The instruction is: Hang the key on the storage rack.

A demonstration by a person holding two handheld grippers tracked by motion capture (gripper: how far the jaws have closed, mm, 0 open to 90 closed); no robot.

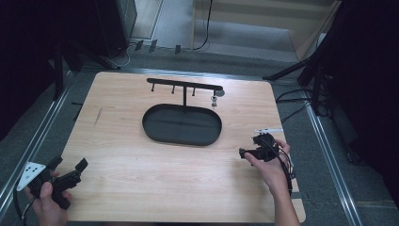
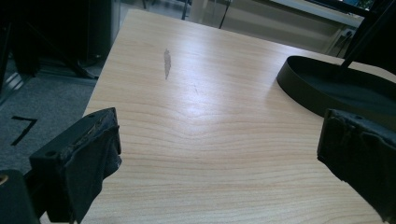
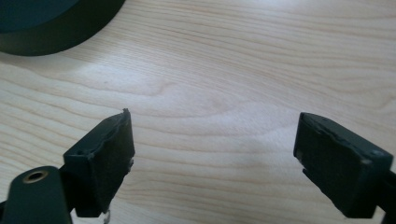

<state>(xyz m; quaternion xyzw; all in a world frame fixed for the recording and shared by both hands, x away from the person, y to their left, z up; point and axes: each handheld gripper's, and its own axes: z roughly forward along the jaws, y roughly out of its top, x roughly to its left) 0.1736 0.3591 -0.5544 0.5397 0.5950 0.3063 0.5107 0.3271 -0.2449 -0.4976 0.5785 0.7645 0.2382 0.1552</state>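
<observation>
Judging by its thin black metal, the jewellery stand (image 1: 184,92) with its oval tray (image 1: 160,134) is likely stiff, light and somewhat slippery; it is set at the middle of the wooden table (image 1: 131,169), with a small trinket (image 1: 214,100) hung from the right end of its bar. The upright post is best taken as the hold; the right gripper (image 1: 249,153) is held near the tray's right end and the left gripper (image 1: 70,170) well apart at the near left corner, both with jaws spread wide and nothing between them.
</observation>
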